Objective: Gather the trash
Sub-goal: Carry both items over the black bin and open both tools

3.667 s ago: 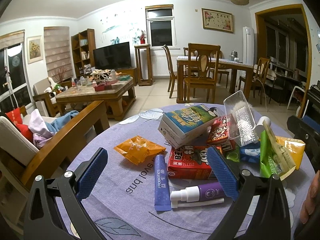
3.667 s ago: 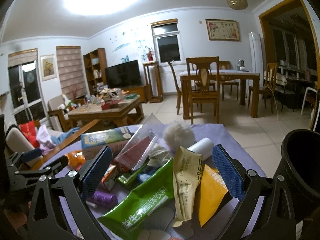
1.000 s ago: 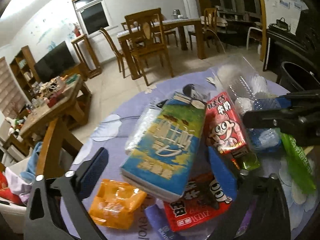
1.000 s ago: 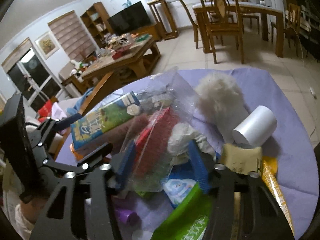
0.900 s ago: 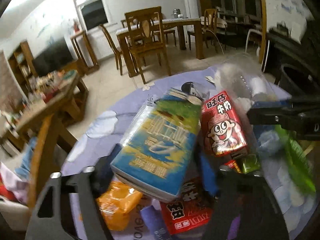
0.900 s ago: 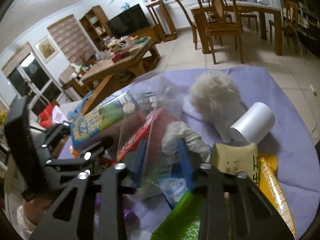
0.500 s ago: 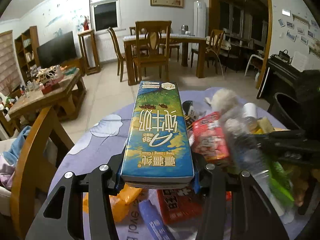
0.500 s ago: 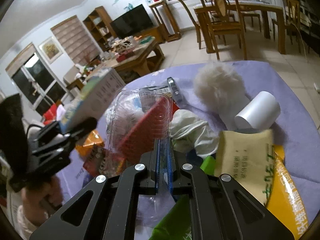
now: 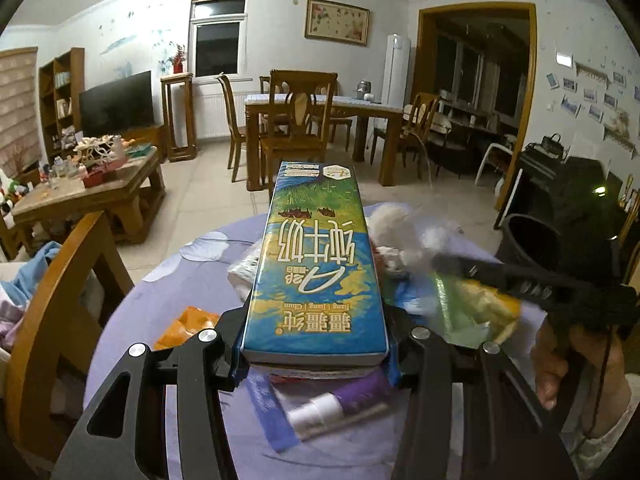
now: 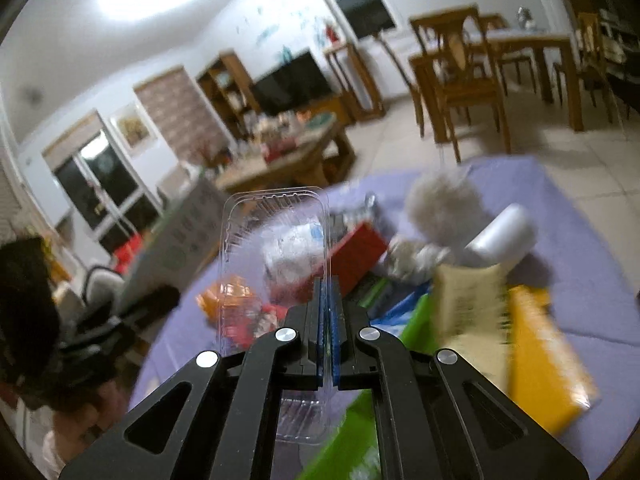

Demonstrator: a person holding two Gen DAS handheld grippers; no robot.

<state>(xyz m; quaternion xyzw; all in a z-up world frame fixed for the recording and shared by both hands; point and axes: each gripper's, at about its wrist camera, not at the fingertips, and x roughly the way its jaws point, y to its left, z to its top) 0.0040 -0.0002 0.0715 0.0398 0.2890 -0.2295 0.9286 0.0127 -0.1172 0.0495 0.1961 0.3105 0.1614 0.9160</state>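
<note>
My left gripper [image 9: 316, 354] is shut on a blue and green milk carton [image 9: 316, 264], held lengthwise above the round table with the purple cloth [image 9: 192, 280]. My right gripper [image 10: 328, 320] is shut on the rim of a clear plastic tray [image 10: 276, 232], lifted over the pile. It also shows blurred at the right of the left wrist view [image 9: 520, 280], held by a hand [image 9: 560, 364]. On the cloth lie an orange packet [image 9: 180, 326], a purple bottle with a white cap [image 9: 340, 404], a white roll [image 10: 500, 236], a fluffy white ball [image 10: 444, 204], a green pouch [image 10: 352, 428] and a yellow pouch [image 10: 540, 352].
A black bin [image 9: 532, 240] stands at the table's right. A wooden chair back [image 9: 60, 292] rises at the left. Beyond are a coffee table [image 9: 88, 188] with clutter, and a dining table with chairs [image 9: 312, 120].
The left jaws closed on the milk carton and lifted it off the pile. The right jaws closed on the clear tray's rim and raised it, swinging to the right.
</note>
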